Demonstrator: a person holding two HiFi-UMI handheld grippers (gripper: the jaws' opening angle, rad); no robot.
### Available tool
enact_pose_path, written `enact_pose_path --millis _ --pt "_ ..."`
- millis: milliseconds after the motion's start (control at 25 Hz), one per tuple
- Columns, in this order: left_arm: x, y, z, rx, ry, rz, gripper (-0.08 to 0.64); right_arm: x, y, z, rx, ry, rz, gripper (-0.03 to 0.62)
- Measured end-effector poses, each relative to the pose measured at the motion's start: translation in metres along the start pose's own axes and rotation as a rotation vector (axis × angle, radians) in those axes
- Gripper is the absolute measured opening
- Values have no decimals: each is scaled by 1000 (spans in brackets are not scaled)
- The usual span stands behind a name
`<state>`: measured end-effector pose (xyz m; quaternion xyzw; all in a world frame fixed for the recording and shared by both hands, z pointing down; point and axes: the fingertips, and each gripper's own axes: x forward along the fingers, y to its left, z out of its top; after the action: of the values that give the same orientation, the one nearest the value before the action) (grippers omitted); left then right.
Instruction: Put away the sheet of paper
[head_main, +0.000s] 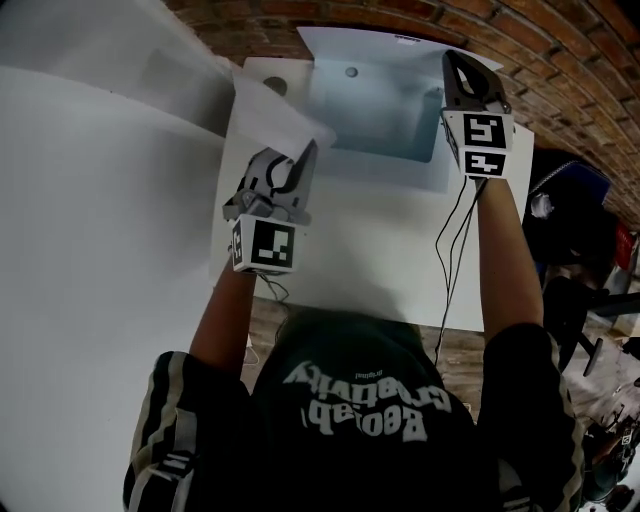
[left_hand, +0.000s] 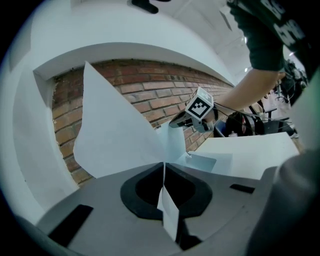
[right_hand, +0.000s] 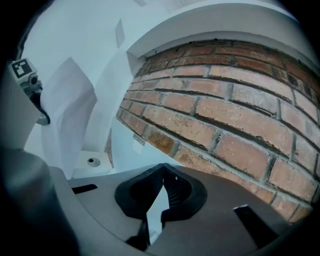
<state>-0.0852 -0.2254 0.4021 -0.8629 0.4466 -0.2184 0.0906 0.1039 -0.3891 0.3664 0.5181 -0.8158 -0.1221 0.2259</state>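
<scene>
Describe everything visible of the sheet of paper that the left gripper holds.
The sheet of paper is plain white and thin. The left gripper has its jaws shut on one edge, so the sheet stands up in the air, gently curved, with a corner pointing upward. It hangs above the rear left of the white table, beside the open white box.

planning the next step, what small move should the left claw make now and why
Probably ease the left claw rightward, feeding the sheet of paper it pinches into the folder: the right claw holds the cover lifted, and the sheet hangs just beside the opening.
</scene>
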Motion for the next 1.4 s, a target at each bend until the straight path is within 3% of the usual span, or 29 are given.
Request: enact_pose_path --millis 320,600,920,1200,1400 --pt "24 4 4 113 13 -21 0 24 -13 3 -73 -8 60 -5" --pt "53 6 10 357 63 -73 0 29 -16 4 -88 -7 103 -6" --pt "92 -4 1 489 143 -197 0 37 -25 2 -65 5 122 -6" --pt "124 -22 -6 667 197 -264 0 41 -28 3 -74 -1 124 -6" --pt "146 -49 -16 852 241 -338 0 44 -31 3 -72 -6 127 -6"
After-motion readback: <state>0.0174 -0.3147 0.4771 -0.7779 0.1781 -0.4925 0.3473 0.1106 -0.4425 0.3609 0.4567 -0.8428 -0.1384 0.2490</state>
